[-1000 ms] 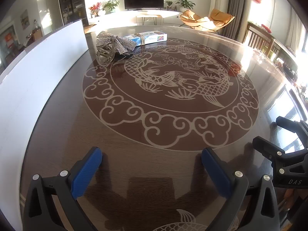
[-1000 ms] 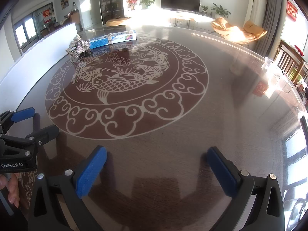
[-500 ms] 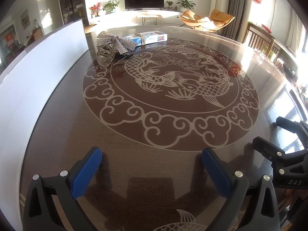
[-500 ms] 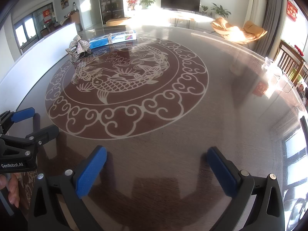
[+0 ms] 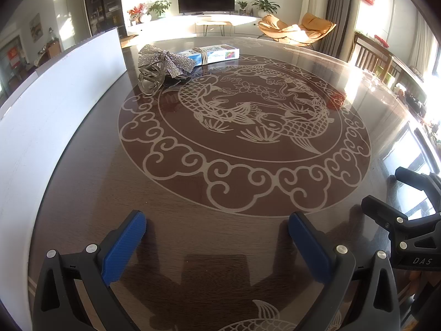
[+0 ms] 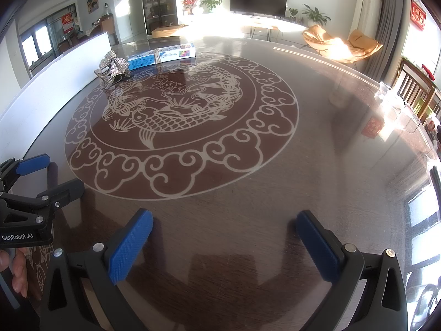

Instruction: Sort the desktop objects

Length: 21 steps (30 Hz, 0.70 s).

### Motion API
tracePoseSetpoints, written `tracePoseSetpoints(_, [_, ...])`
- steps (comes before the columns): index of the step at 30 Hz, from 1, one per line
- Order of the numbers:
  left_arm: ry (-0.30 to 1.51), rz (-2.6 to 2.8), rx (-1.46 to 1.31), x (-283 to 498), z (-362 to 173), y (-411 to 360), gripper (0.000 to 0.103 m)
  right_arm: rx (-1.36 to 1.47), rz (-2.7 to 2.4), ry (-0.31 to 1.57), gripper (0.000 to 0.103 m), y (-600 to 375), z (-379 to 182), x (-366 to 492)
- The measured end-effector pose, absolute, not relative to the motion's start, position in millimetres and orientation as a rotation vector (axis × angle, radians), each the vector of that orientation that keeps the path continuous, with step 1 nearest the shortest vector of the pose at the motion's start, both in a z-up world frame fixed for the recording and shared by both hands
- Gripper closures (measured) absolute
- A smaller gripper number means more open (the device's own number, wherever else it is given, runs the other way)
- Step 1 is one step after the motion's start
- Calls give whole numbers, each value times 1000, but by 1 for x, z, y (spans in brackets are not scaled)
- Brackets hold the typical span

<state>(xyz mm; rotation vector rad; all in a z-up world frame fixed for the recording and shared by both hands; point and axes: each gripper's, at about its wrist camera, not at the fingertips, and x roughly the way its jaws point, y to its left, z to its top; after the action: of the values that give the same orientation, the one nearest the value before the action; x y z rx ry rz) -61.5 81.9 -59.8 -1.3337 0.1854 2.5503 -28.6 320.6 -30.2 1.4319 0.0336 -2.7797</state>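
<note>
**benchwatcher:** Since both claws are sitting at the near edge doing nothing, I'd call the sorting not started. Left claw (image 5: 217,237) has its blue pads spread wide with nothing between them, same for the right claw (image 6: 223,237). Everything to sort is at the far side of the bench (image 5: 193,234), past the koi medallion (image 5: 245,127): a rhinestone bow hair claw clip (image 5: 162,63) just off the medallion's far-left rim, and a flat blue-and-white carton (image 5: 212,53) right behind the clip, looks like it's touching it.

**grip_nerd:** Clip first, I guess? Looks light but fiddly. Clear plastic body is probably slick and a bit brittle, and the sparkly bow is soft fabric that'll squash. I'd pinch the stiff plastic part, not the bow. Carton is rigid cardboard with a band around its middle, easy across its short sides, though that glassy bench top may let it slide.

**benchwatcher:** Agreed. Can't read the carton print from either view, and the clip's underside is hidden. No bin or sorting spot visible either, just a white board (image 5: 55,104) left of the medallion.
</note>
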Motion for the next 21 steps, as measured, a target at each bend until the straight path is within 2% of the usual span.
tracePoseSetpoints(12, [116,2558,-1320,-60,-57,75,0,1432,-2779,34,0,321,-30,-28])
tracePoseSetpoints(21, [145,2561,-1328,-60,-58,76,0,1432,-2779,34,0,321,-30,-29])
